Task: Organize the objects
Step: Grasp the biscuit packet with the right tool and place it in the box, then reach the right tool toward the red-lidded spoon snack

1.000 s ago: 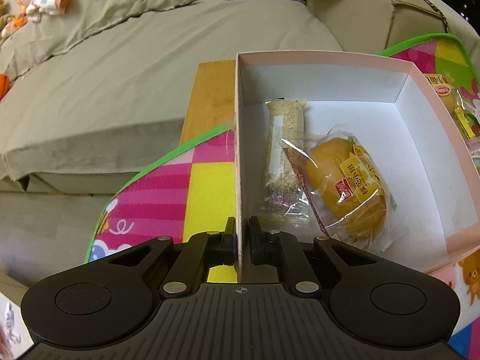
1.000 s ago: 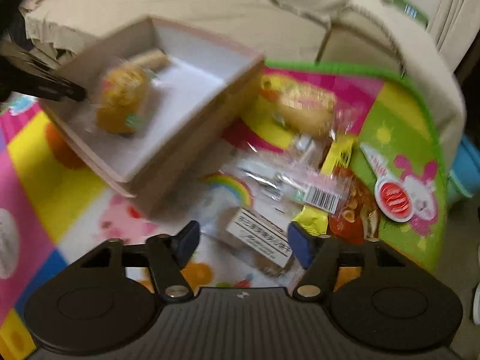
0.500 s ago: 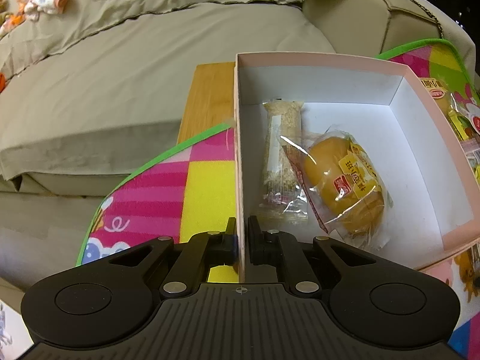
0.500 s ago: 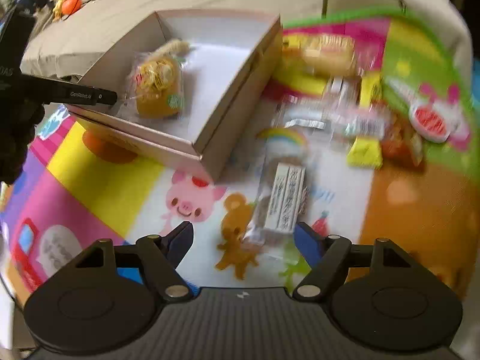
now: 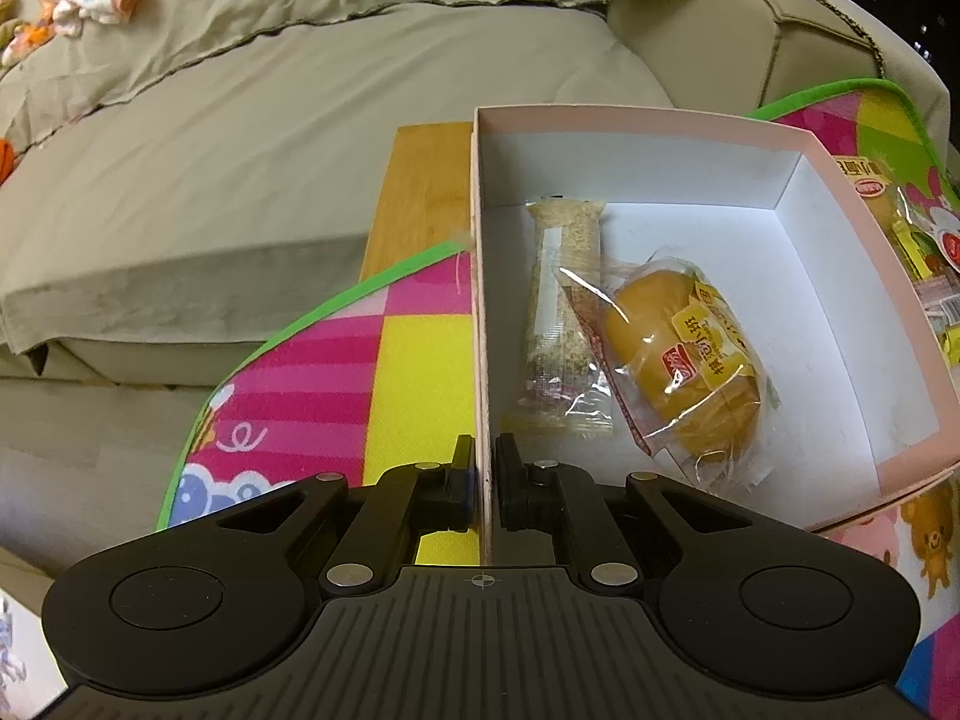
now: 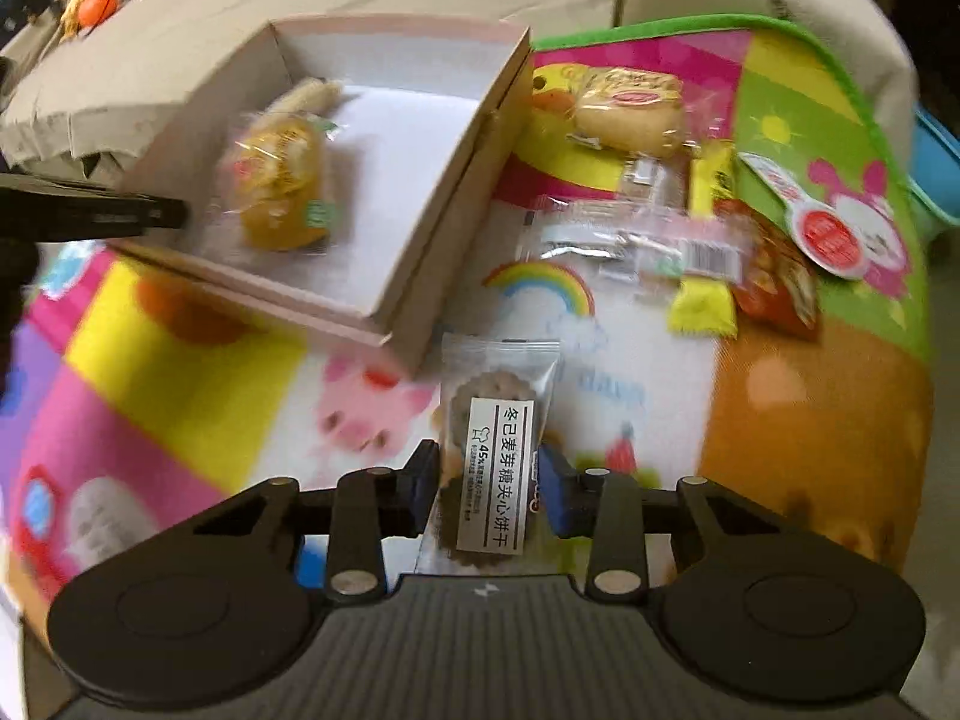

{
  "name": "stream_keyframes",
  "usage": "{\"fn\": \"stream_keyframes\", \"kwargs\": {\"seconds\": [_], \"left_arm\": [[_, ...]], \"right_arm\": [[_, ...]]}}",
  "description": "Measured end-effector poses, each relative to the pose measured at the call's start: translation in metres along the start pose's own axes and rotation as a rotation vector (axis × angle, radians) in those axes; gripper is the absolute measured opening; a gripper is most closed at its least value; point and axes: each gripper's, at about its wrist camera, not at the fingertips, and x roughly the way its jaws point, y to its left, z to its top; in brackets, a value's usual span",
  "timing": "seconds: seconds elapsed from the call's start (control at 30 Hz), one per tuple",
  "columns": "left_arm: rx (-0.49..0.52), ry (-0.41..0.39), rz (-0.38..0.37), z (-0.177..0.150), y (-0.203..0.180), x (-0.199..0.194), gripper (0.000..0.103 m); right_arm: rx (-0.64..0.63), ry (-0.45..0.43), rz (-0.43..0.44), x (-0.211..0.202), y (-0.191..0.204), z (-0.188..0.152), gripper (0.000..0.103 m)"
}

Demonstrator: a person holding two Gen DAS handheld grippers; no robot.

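The right gripper (image 6: 487,480) is closing, its blue pads pressing on either side of a clear-wrapped biscuit packet (image 6: 493,450). The packet's long axis runs straight away from the gripper along its fingers, its crimped far end pointing toward the near corner of the pink box (image 6: 414,222), and the white label with its printed line of characters runs the same way. The packet sits just in front of that corner, over the bright play mat (image 6: 180,372).

The left gripper (image 5: 485,483) is clenched on the box's thin side wall (image 5: 480,312), one finger outside, one inside.

Inside the box lie two snacks, side by side and touching: a slim sesame bar (image 5: 564,312) close to the held wall, its length parallel to that wall, and a wrapped yellow cake (image 5: 678,354) overlapping it, angled a little across the floor of the box toward the near open side.

Beyond the box on the mat, a loose heap of other wrapped snacks (image 6: 672,228) lies well apart from the biscuit packet. A wooden board (image 5: 420,198) shows under the mat's green edge, and a sofa with an olive cover (image 5: 270,150) stands behind everything.
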Motion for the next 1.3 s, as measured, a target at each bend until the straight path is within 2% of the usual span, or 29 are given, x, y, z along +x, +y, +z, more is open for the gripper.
{"fn": "stream_keyframes", "kwargs": {"seconds": [0.17,0.3,0.43,0.53,0.57,0.63,0.77,0.87,1.07,1.3], "left_arm": [[-0.015,0.003,-0.015,0.0,0.002,0.001,0.009],[-0.03,0.007,-0.035,-0.001,0.004,0.003,0.009],[-0.034,0.012,-0.043,-0.002,0.005,0.004,0.009],[-0.036,0.014,-0.049,-0.001,0.007,0.004,0.009],[-0.035,0.014,-0.048,-0.002,0.007,0.003,0.009],[-0.035,0.013,-0.049,-0.002,0.008,0.003,0.009],[-0.034,0.015,-0.052,-0.004,0.008,0.002,0.009],[-0.034,0.018,-0.048,-0.004,0.01,0.002,0.009],[-0.041,0.024,-0.035,-0.002,0.008,0.0,0.009],[-0.024,0.023,-0.017,0.002,0.001,0.002,0.009]], "right_arm": [[0.072,-0.035,0.022,-0.087,0.017,-0.011,0.035],[0.094,-0.071,0.036,-0.146,0.038,-0.005,0.035],[0.078,-0.167,0.038,-0.194,0.059,0.027,0.035],[0.071,-0.244,0.051,-0.215,0.07,0.061,0.035],[0.069,-0.267,0.052,-0.217,0.073,0.071,0.036],[0.065,-0.309,0.041,-0.21,0.078,0.094,0.044],[0.059,-0.333,0.016,-0.192,0.08,0.116,0.046],[0.058,-0.307,0.013,-0.182,0.071,0.109,0.05],[0.072,-0.177,-0.049,-0.151,0.037,0.066,0.05],[-0.048,-0.132,-0.153,-0.121,-0.016,0.051,0.053]]}}
